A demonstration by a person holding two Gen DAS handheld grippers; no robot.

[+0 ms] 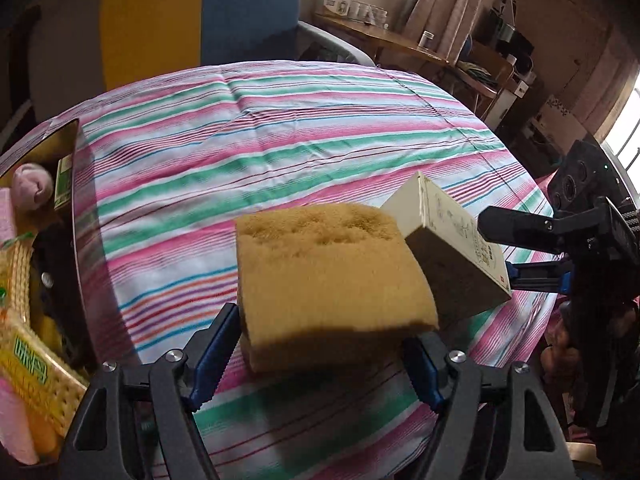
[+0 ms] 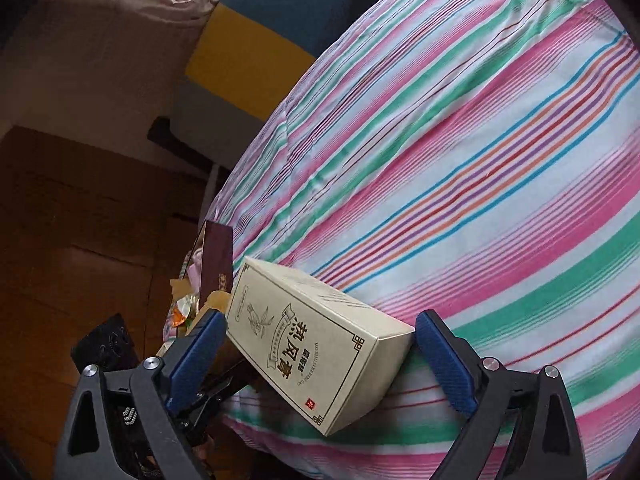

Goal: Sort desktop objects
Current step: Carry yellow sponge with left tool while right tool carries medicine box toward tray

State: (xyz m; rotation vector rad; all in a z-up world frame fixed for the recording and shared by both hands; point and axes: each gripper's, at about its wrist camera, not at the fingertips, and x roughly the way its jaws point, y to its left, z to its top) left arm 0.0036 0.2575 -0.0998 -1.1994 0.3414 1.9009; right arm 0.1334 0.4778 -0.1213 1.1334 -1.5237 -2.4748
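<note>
**A:** Start with the left wrist view. What sits between the jaws?

**B:** The left gripper (image 1: 320, 354) has its blue pads pressed on either side of a tan sponge (image 1: 328, 272), held flat and lifted above the striped tablecloth (image 1: 280, 140). The sponge juts forward beyond the fingertips, so the grip is on its near end only; being soft, it would sag if held looser, I'd judge.

**A:** And off to the sides?

**B:** Left of the jaws, at the table's edge, is an open box (image 1: 60, 184) with packets and a pink rolled thing inside. It looks like the collecting place, which may be why the sponge is carried clear of the cloth. Right of the jaws and just beyond the sponge, a cream carton (image 1: 448, 248) hangs tilted in the right gripper (image 1: 516, 252).

**A:** Now the right wrist view.

**B:** The right gripper (image 2: 320, 360) is clamped across the cream carton (image 2: 312, 340), one pad on each long side, printed face up. The carton lies slantwise between the jaws, its far end pointing ahead and left toward the maroon wall of the open box (image 2: 216, 260).

**A:** The cloth itself?

**B:** The striped tablecloth (image 2: 460, 160) ahead and right of the jaws shows nothing on it. Both things are in the air, neither in the box.
</note>
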